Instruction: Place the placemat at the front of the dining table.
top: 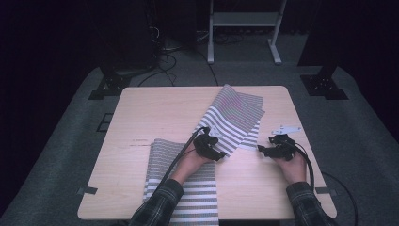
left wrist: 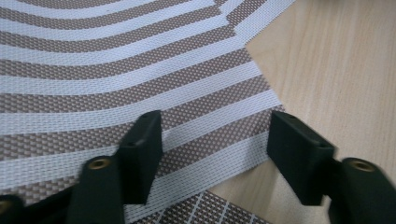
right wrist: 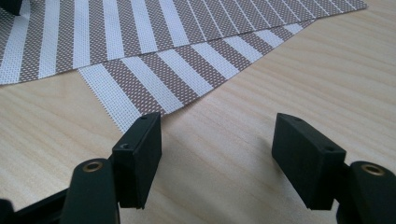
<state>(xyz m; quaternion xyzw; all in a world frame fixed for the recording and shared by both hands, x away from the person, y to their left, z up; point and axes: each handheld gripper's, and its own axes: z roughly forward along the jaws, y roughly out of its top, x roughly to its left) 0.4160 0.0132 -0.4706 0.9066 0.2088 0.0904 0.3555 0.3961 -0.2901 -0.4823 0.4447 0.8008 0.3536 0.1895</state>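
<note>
Two brown-and-white striped woven mats lie overlapped and skewed at the table's far middle [top: 237, 115]. Another striped mat [top: 186, 188] lies at the near edge, under the person's left forearm. My left gripper [top: 220, 154] stands low over the near corner of the far mats. Its jaws are open, with the striped weave [left wrist: 140, 74] flat between them and no pad pressing on it [left wrist: 217, 135]. My right gripper [top: 260, 149] rests to the right, open over bare wood [right wrist: 217, 135]. The lower mat's corner [right wrist: 135, 93] lies just beyond its left fingertip.
The light wooden table [top: 141, 113] has bare wood at its left and far left. Its right edge runs close to my right hand. The near mat's edge [left wrist: 205, 212] lies just under my left gripper. Beyond the table are floor cables and a white frame [top: 244, 19].
</note>
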